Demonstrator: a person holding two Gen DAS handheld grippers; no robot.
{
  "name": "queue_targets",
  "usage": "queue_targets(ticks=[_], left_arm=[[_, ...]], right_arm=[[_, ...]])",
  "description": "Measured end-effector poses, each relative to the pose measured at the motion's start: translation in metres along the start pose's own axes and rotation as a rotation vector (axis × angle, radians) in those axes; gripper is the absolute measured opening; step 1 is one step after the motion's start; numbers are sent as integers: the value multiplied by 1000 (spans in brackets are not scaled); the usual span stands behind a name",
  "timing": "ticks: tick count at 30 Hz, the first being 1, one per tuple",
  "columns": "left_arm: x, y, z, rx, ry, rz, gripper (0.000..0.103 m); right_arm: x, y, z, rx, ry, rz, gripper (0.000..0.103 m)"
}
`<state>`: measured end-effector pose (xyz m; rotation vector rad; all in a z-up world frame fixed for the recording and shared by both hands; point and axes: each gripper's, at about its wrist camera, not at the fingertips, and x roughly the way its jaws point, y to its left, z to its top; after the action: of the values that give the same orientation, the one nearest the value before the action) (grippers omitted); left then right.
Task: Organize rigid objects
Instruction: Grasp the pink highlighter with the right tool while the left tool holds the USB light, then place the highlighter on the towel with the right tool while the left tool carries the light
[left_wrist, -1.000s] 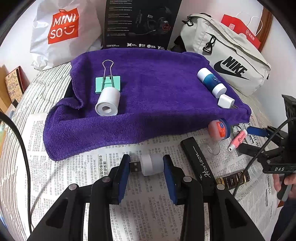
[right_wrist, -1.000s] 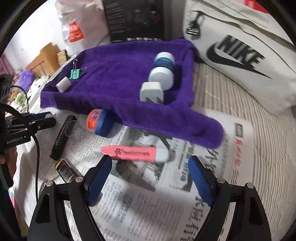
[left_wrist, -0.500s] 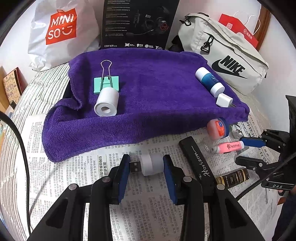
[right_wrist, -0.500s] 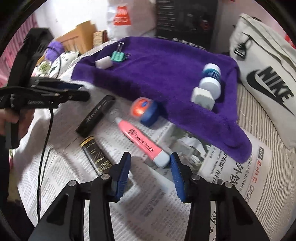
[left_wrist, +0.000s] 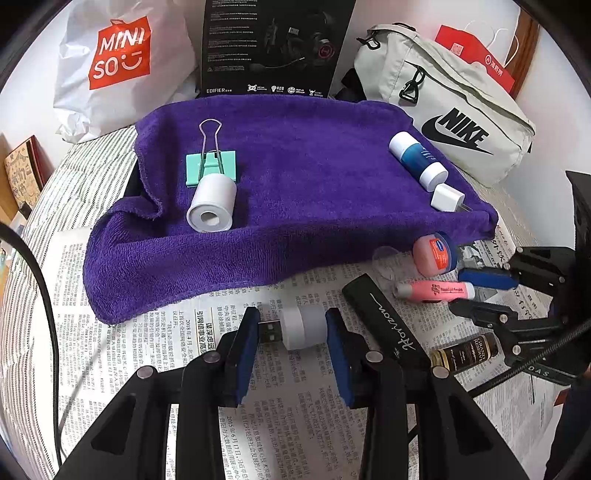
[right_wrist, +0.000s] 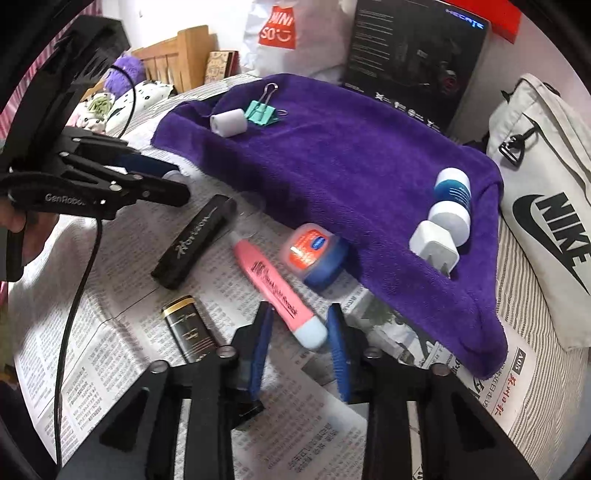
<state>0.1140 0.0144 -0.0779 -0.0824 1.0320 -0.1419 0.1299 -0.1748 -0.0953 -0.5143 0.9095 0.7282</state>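
- Pink highlighter (right_wrist: 275, 286) beside the purple towel (right_wrist: 351, 158): my right hand-held gripper (right_wrist: 299, 345) is closing around its cap end so I can lift it.
- Left hand-held gripper (left_wrist: 291, 332) grips the USB plug (left_wrist: 295, 328), ready for sorting.

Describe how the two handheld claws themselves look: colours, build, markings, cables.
Both are matte black plastic frames with silver rivets at the joints. The left claw and right claw each carry two flat blue ribbed pads. White "GenRobot" lettering marks the left one's side; a thin black cable hangs from it.
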Motion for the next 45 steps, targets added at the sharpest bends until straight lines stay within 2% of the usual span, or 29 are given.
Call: queue_targets(ticks=[6,18,22,28,32,36,39,42,45], left_arm=[[0,0,0,1,2,1,35],[1,0,0,2,8,0,35],[1,2,1,-5,9,-10,35],[0,0,1,-2,7,-2,35],[0,0,0,-10,2,-6,35],[0,-2,-1,1,4,0,35],[1,-4,0,16,10,11,35],[1,-5,0,15,15,10,35],[1,-4,0,14,20,8,35]], right_arm=[[-5,4,-8,-10,12,10,20],[7,3,10,-8,3,53,23],[8,6,10,-20,-7,64,20],[-7,-8,-11,3,27,55,18],[-22,-25,-40,88,53,35,17],[-31,-31,-57,156,52,61,17],[-27,-31,-52,175,43,62,21],[-22,-30,-42,166,33,69,31],[-15,-25,-32,127,26,49,30]])
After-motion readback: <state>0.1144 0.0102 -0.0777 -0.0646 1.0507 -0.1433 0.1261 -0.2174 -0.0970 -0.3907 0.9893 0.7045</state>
